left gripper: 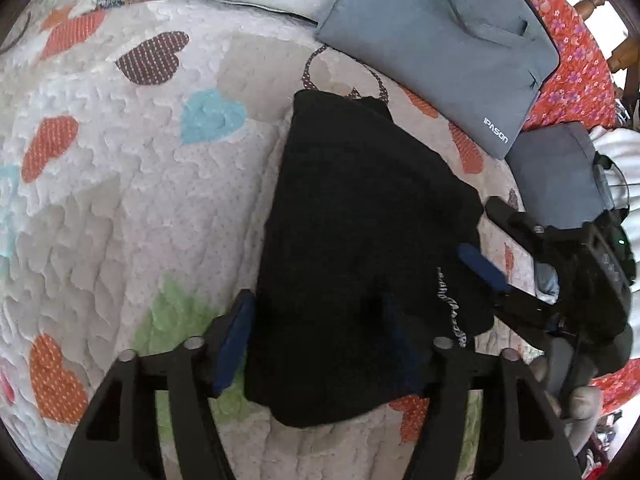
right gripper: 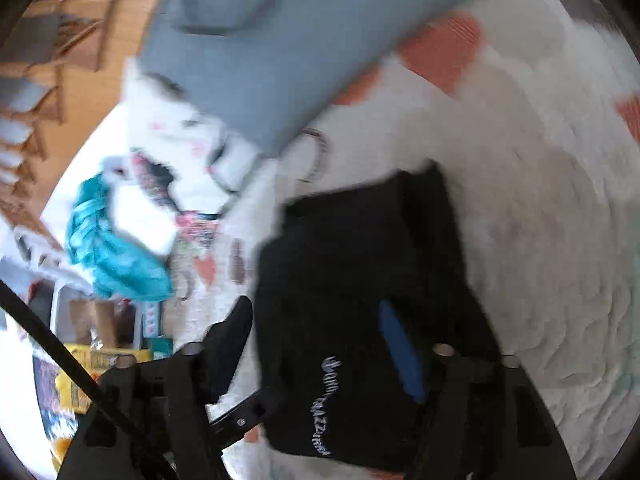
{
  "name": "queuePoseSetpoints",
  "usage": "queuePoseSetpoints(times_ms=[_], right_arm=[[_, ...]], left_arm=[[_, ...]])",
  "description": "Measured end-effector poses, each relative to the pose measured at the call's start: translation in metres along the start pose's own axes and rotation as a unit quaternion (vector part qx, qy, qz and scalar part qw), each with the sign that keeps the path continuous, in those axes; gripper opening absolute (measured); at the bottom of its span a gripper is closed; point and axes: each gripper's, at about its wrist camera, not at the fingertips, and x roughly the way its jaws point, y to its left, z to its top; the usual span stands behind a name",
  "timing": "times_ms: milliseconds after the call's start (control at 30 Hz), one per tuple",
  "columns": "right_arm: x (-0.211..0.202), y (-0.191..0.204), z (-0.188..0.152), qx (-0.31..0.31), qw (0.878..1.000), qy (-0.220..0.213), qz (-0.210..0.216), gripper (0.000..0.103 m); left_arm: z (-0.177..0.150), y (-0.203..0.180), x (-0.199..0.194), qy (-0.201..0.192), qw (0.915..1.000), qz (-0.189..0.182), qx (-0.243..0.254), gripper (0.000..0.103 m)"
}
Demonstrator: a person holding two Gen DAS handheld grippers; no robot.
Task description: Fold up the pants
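In the left wrist view, the folded black fabric pants (left gripper: 360,240) lie in a compact bundle on the white quilted bedspread with coloured heart patches (left gripper: 120,200), the left gripper (left gripper: 316,340) spread wide over the bundle's near end and grasping nothing, one blue-padded finger on the bedspread at the left edge, the other over the cloth. The right gripper (left gripper: 486,236) reaches in from the right, also released, its fingers straddling the bundle's right edge by the white lettering. The fold looks nearly complete; a good finish would press and square the edges rather than lift them. A grey fabric laptop sleeve (left gripper: 440,48) lies just beyond the far right corner, limiting room there; the quilt to the left is open. The right wrist view, motion-blurred, shows the right gripper (right gripper: 320,344) parted across the pants (right gripper: 360,272), the bed's edge and a crumpled teal cloth (right gripper: 112,248) off to the left.
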Motion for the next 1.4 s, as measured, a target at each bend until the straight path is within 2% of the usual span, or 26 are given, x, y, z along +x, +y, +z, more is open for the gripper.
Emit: queuePoseSetpoints(times_ms=[100, 167, 267, 333, 467, 533, 667, 767, 833, 900, 967, 1200, 1300, 1400], right_arm=[[-0.022, 0.019, -0.002, -0.035, 0.998, -0.037, -0.035, 0.069], [-0.037, 0.03, -0.01, -0.059, 0.995, -0.059, -0.061, 0.074], [-0.063, 0.036, -0.031, -0.077, 0.992, -0.07, -0.076, 0.074], [-0.078, 0.041, -0.049, -0.091, 0.988, -0.076, -0.096, 0.074], [-0.099, 0.055, -0.093, -0.143, 0.976, -0.089, -0.141, 0.076], [-0.105, 0.054, -0.116, -0.155, 0.971, -0.083, -0.164, 0.077], [-0.108, 0.05, -0.154, -0.176, 0.965, -0.067, -0.185, 0.078], [-0.102, 0.047, -0.174, -0.197, 0.957, -0.049, -0.207, 0.079], [-0.096, 0.046, -0.181, -0.208, 0.953, -0.043, -0.217, 0.08], [-0.091, 0.047, -0.185, -0.217, 0.949, -0.041, -0.224, 0.08], [-0.087, 0.048, -0.186, -0.223, 0.948, -0.04, -0.225, 0.08], [-0.073, 0.053, -0.192, -0.24, 0.942, -0.034, -0.23, 0.083], [-0.068, 0.055, -0.194, -0.246, 0.94, -0.032, -0.235, 0.084], [-0.062, 0.057, -0.195, -0.259, 0.931, -0.033, -0.256, 0.086]], left_arm=[[-0.003, 0.002, -0.019, -0.018, 0.9998, -0.013, 0.0, 0.064], [-0.011, -0.002, -0.038, -0.048, 0.9987, -0.004, 0.018, 0.064], [-0.031, -0.012, -0.067, -0.102, 0.9935, 0.02, 0.047, 0.064], [-0.049, -0.019, -0.09, -0.149, 0.9855, 0.041, 0.069, 0.065], [-0.085, -0.028, -0.117, -0.214, 0.9668, 0.094, 0.103, 0.069], [-0.106, -0.023, -0.125, -0.228, 0.9626, 0.107, 0.1, 0.075], [-0.134, -0.01, -0.137, -0.247, 0.958, 0.124, 0.077, 0.08], [-0.142, -0.006, -0.15, -0.277, 0.9472, 0.147, 0.067, 0.09], [-0.146, -0.005, -0.162, -0.304, 0.9359, 0.166, 0.062, 0.101], [-0.149, -0.003, -0.17, -0.323, 0.9269, 0.182, 0.058, 0.102], [-0.149, -0.001, -0.172, -0.329, 0.9227, 0.194, 0.053, 0.102], [-0.141, -0.009, -0.161, -0.298, 0.9322, 0.187, 0.083, 0.102], [-0.14, -0.014, -0.15, -0.275, 0.9397, 0.181, 0.094, 0.102], [-0.138, -0.018, -0.138, -0.244, 0.9488, 0.174, 0.101, 0.102]])
